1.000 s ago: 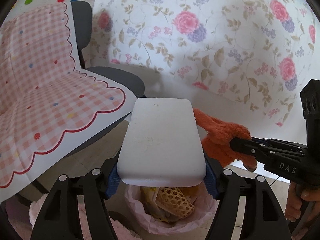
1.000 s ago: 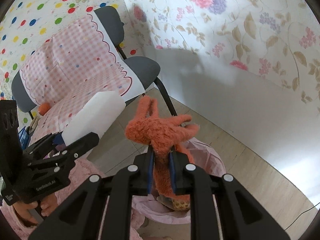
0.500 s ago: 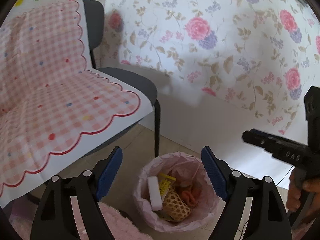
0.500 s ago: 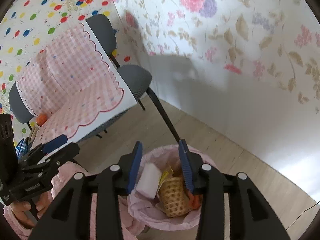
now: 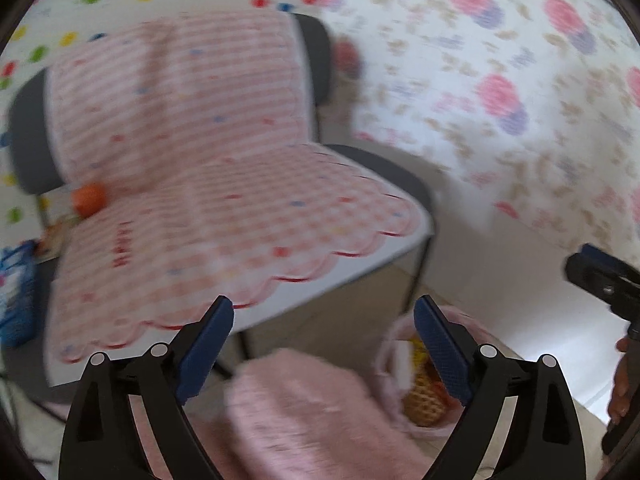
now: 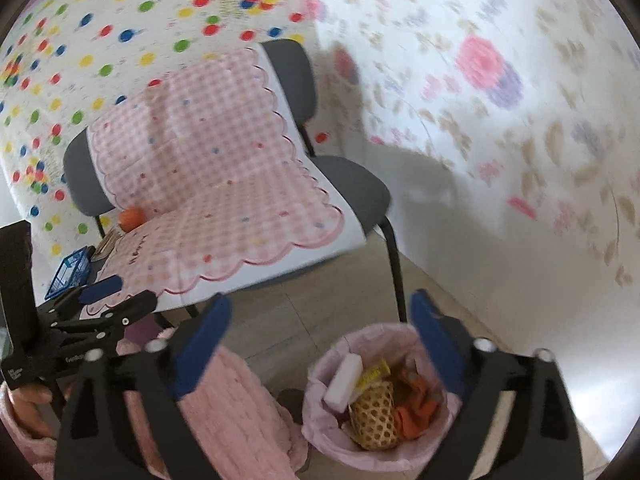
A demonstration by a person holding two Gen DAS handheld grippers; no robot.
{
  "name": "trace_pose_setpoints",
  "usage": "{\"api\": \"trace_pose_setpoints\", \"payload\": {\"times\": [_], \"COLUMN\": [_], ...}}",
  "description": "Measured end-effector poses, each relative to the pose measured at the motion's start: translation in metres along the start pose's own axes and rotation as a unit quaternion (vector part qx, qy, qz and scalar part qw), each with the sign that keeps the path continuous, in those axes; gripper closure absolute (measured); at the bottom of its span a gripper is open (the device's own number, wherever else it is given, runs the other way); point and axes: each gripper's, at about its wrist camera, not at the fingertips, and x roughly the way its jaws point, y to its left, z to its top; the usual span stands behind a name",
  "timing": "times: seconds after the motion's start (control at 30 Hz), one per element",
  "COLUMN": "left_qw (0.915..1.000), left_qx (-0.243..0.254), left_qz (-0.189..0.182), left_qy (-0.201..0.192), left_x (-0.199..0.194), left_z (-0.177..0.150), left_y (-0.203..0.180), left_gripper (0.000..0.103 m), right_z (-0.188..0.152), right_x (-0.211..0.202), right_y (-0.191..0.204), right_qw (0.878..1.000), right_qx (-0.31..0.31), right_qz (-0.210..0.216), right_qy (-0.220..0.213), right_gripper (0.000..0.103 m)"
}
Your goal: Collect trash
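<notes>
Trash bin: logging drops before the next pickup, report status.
Left gripper and right gripper open, jaws just widened, nothing between them. White foam block and orange cloth in pink-lined trash bin. No obstruction seen.

Grey chair (image 6: 352, 188) w/ pink checked cloth (image 6: 224, 184); orange ball (image 6: 132, 218) on seat. Blue basket (image 6: 70, 272) beside chair. Floral wall (image 6: 500, 92).

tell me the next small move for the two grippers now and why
Probably swing the left gripper toward the orange ball at the back of the chair. Both it and the right gripper have just been opening and hold nothing, while the white block and orange cloth already lie in the trash bin.
</notes>
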Motion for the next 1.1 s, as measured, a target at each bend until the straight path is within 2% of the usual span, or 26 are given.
{"api": "trace_pose_setpoints", "payload": {"times": [0.13, 0.2, 0.3, 0.37, 0.5, 0.63, 0.83, 1.1], "left_qw": [0.9976, 0.9951, 0.989, 0.9857, 0.9762, 0.9721, 0.9678, 0.9694], "left_qx": [-0.033, -0.043, -0.054, -0.073, -0.092, -0.12, -0.124, -0.121], "left_qz": [0.061, 0.088, 0.133, 0.146, 0.192, 0.197, 0.214, 0.208], "left_qy": [-0.006, 0.013, 0.035, 0.042, 0.04, 0.043, 0.046, 0.05], "left_x": [-0.021, -0.028, -0.034, -0.041, -0.052, -0.062, -0.07, -0.066], "left_z": [0.002, 0.001, -0.002, -0.006, -0.012, -0.015, -0.017, -0.017], "left_y": [0.037, 0.053, 0.07, 0.082, 0.097, 0.114, 0.125, 0.129], "left_gripper": [0.012, 0.012, 0.012, 0.011, 0.01, 0.01, 0.009, 0.009], "right_z": [0.011, 0.016, 0.021, 0.023, 0.033, 0.04, 0.044, 0.038], "right_x": [0.011, 0.02, 0.028, 0.029, 0.04, 0.045, 0.051, 0.06], "right_y": [0.034, 0.058, 0.084, 0.089, 0.113, 0.126, 0.138, 0.137], "right_qw": [0.999, 0.996, 0.992, 0.991, 0.987, 0.984, 0.983, 0.985], "right_qx": [-0.036, -0.069, -0.114, -0.122, -0.15, -0.161, -0.168, -0.158], "right_qz": [0.036, 0.047, 0.047, 0.048, 0.054, 0.069, 0.074, 0.069], "right_qy": [0.013, 0.02, 0.015, 0.014, 0.019, 0.019, 0.013, 0.027], "right_gripper": [0.005, 0.005, 0.005, 0.005, 0.005, 0.005, 0.005, 0.005]}}
